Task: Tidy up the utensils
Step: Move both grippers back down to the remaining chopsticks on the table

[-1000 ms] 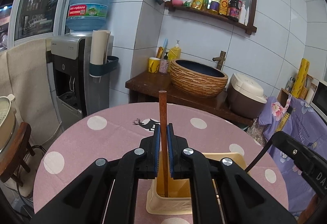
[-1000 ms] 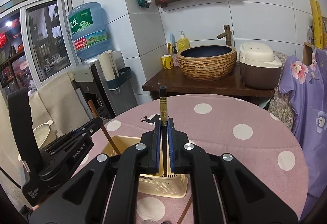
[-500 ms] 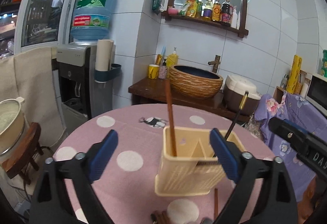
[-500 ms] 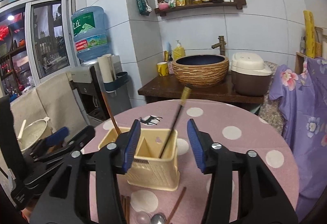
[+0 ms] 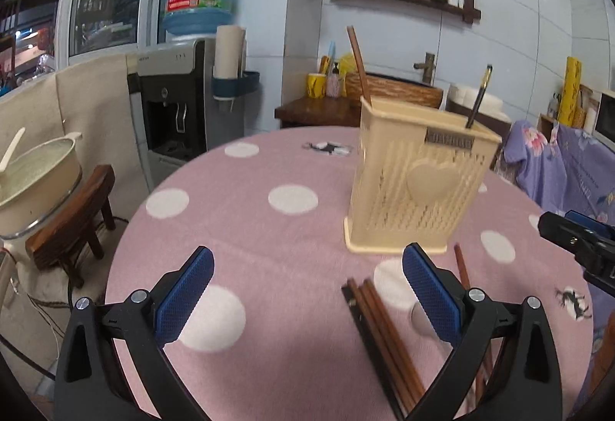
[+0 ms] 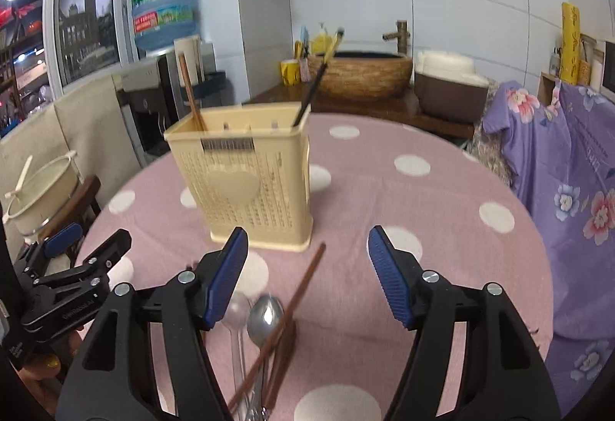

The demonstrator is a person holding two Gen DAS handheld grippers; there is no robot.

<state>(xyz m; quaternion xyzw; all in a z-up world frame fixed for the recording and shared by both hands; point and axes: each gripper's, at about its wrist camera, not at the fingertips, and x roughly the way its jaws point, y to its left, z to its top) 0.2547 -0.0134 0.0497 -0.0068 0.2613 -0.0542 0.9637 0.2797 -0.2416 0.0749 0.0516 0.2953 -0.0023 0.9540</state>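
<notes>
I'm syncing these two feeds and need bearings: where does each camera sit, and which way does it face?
Left wrist: on the left gripper, looking forward over the pink table at the cream utensil holder; its open fingers show, with the right gripper at the right edge.
Right wrist: on the right gripper, facing the same holder; the left gripper shows lower left.
Shared: holder, loose chopsticks, water dispenser, basin.

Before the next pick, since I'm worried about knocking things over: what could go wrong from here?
The holder is tall and light-looking, with a brown chopstick and a black one leaning out; a claw bumping them might tip it. On the table, a chopstick lies across the metal spoon, so the open right claw could drag both.
</notes>
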